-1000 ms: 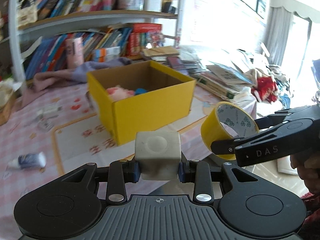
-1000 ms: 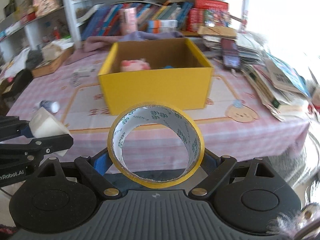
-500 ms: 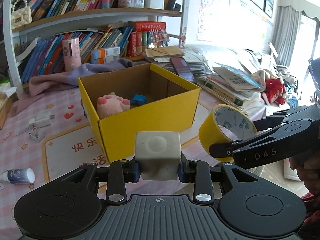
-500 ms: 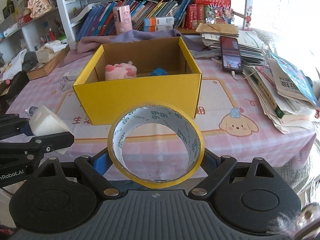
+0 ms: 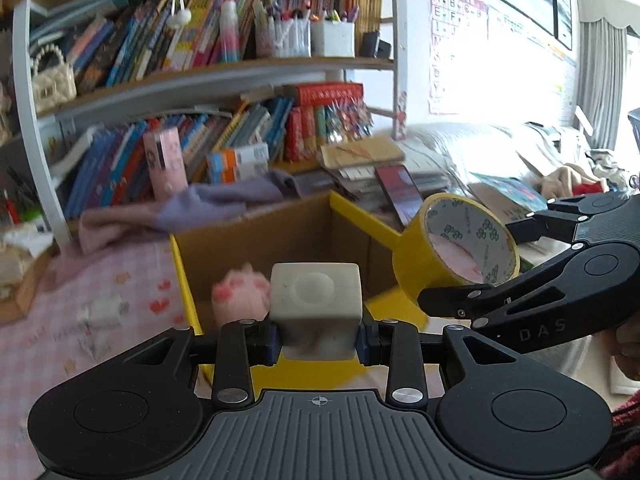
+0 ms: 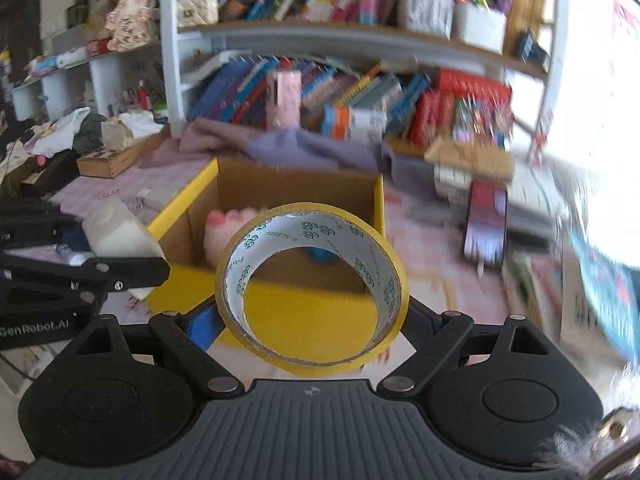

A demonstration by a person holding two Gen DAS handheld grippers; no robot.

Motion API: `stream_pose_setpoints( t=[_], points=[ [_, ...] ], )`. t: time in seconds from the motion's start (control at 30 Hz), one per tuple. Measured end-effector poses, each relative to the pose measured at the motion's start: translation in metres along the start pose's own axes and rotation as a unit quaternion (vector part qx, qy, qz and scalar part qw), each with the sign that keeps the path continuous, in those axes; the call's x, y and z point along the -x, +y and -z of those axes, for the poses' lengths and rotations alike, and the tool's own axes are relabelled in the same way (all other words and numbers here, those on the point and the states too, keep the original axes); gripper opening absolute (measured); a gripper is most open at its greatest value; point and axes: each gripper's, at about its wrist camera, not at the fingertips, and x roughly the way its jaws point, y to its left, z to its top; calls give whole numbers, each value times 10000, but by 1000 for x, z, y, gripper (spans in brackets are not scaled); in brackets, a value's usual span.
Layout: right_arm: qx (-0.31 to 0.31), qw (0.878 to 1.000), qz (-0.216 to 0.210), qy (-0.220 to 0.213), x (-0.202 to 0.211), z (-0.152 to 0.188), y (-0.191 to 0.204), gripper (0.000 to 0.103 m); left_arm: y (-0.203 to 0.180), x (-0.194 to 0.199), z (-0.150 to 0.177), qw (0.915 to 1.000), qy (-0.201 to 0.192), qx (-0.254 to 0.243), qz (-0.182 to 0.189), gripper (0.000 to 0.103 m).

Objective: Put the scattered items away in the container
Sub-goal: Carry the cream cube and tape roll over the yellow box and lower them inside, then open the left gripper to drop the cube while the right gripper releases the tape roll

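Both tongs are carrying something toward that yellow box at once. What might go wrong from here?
1. The left tongs hold a white block and the right tongs a tape roll, side by side near the yellow box; they might bump.
2. The round roll could roll off if it drops on the box's edge.
3. A pink plush toy already lies inside, so the block may land on it.

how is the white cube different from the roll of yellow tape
The white cube is a solid, pale grey-white block with a round dimple in one face; the roll of yellow tape is a hollow ring, yellow outside, with a printed white liner inside. The cube sits between narrowly set jaws of the left gripper; the tape fills widely spread jaws of the right gripper. Both are gripped and held near the yellow box.
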Motion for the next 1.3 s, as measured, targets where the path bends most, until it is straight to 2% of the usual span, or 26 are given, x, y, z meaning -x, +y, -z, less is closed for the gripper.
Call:
stream_pose_setpoints(
  t=[0.3, 0.47, 0.63, 0.7, 0.87, 1.0, 1.23, 1.3],
  points=[
    [991, 9936, -437, -309, -53, -34, -9, 89, 13, -58, -23, 9986, 164, 136, -491, 33],
    [1563, 9856, -639, -75, -95, -45, -10, 89, 20, -89, -24, 9971, 486, -2, -580, 33],
    [2383, 9661, -898, 423, -142, -49, -4, 89, 20, -124, -18, 9932, 1012, -341, -471, 33],
    [2591, 9566, -1177, 622, -155, -51, -6, 89, 19, -136, -16, 9904, 1206, -507, -447, 33],
    [2680, 9382, -1866, 1145, -177, -63, -11, 89, 26, -150, -12, 9868, 1543, -335, -351, 34],
    [2146, 9308, -2285, 1881, -199, -68, -21, 90, 29, -153, -7, 9858, 1651, -172, -270, 34],
    [2181, 9283, -2336, 1900, -196, -67, -19, 90, 27, -157, -9, 9847, 1709, -170, -306, 37],
    [2180, 9285, -2339, 1887, -195, -68, -19, 90, 27, -157, -8, 9844, 1714, -170, -368, 42]
  ],
)
